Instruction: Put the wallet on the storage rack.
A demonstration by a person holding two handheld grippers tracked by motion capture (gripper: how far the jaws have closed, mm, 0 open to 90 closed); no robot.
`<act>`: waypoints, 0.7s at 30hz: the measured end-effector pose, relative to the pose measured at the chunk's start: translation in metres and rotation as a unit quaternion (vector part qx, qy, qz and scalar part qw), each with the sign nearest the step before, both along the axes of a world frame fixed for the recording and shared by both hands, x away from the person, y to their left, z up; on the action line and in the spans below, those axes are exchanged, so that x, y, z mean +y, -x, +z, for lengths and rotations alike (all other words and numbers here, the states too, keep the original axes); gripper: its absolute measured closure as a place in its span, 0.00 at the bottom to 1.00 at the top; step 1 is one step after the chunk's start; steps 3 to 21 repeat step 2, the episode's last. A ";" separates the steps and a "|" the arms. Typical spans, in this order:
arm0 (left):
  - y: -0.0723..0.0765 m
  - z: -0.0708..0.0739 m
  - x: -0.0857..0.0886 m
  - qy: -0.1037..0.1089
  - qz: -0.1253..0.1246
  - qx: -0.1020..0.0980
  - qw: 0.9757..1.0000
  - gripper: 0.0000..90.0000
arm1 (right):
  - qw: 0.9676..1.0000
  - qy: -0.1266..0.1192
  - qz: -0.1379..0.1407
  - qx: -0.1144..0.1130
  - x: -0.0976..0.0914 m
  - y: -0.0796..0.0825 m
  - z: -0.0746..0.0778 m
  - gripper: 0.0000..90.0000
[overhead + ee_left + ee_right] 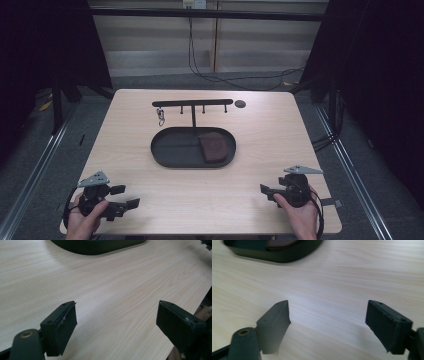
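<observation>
The brown wallet lies in the black tray mid-surface. It looks soft, light and floppy; grab one edge. Both the left gripper and right gripper have fingers spread, holding nothing.

The high view looks forward and down from above the person's side, taking in the whole table with the black tray at centre frame and the hands at the bottom corners. The left gripper view sits low and close over the tabletop, looking along its own two jaws with the tray's rim along the top edge of the frame. The right gripper view is just as low and near, facing across the wood with the same tray at upper left, so all three views share the tray and the bare wood before it.
</observation>
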State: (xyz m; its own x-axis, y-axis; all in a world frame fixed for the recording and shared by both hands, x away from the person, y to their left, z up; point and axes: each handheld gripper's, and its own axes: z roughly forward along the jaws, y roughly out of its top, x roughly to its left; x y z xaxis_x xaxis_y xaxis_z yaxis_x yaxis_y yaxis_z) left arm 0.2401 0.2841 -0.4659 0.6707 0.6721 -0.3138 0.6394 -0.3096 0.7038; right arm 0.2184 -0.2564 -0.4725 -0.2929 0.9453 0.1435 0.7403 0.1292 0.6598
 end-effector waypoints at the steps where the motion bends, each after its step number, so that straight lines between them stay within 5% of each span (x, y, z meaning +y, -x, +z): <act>1: 0.001 0.001 -0.001 0.004 -0.005 0.000 1.000 0.18 | 1.000 0.026 -0.002 0.013 0.000 0.000 -0.004 0.25; 2: 0.001 0.001 -0.001 0.004 -0.005 0.000 1.000 0.18 | 0.999 0.027 0.002 0.025 0.000 -0.002 -0.008 0.25; 21: 0.001 0.001 -0.001 0.004 -0.005 0.000 1.000 0.18 | 0.999 0.027 0.002 0.025 0.000 -0.002 -0.008 0.25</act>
